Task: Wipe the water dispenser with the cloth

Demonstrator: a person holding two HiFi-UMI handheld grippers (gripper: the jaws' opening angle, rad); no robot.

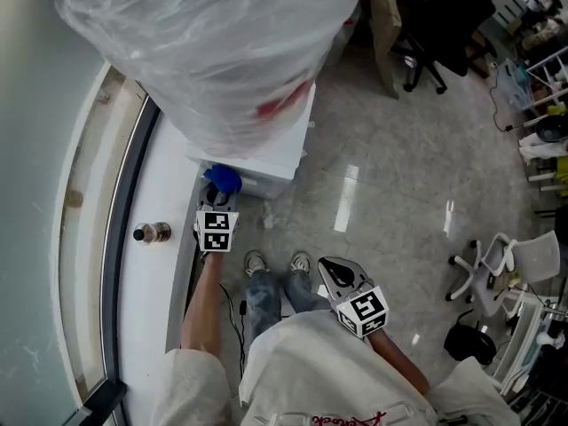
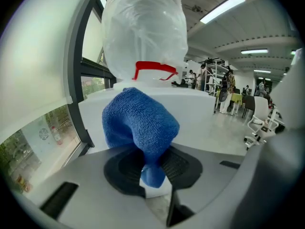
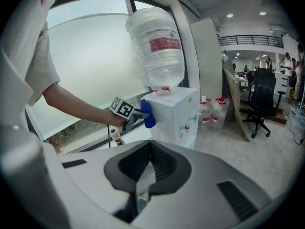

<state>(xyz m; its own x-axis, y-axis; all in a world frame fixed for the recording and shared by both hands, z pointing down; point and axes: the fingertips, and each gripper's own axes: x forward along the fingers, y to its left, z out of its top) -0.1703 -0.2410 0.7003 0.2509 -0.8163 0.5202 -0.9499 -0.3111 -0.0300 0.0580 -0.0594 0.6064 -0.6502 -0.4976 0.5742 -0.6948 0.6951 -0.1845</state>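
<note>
The white water dispenser (image 1: pixel 271 153) stands against the window sill, with a big plastic-wrapped bottle (image 1: pixel 213 43) on top. My left gripper (image 1: pixel 220 195) is shut on a bunched blue cloth (image 1: pixel 222 180), which is pressed to the dispenser's near lower corner. In the left gripper view the cloth (image 2: pixel 138 125) bulges out of the left gripper (image 2: pixel 151 163) against the white dispenser (image 2: pixel 195 111). The right gripper view shows the dispenser (image 3: pixel 174 116), the cloth (image 3: pixel 147 114) at its left side, and the left gripper (image 3: pixel 131 114). My right gripper (image 1: pixel 327 264) hangs shut and holds nothing, away over the floor.
A small bottle (image 1: pixel 153 232) stands on the white window sill (image 1: pixel 155 327). Spare water bottles (image 3: pixel 212 112) sit on the floor beside the dispenser. Office chairs (image 1: pixel 497 269) and a black chair (image 1: pixel 430 47) stand to the right. A board (image 1: pixel 386 25) leans behind the dispenser.
</note>
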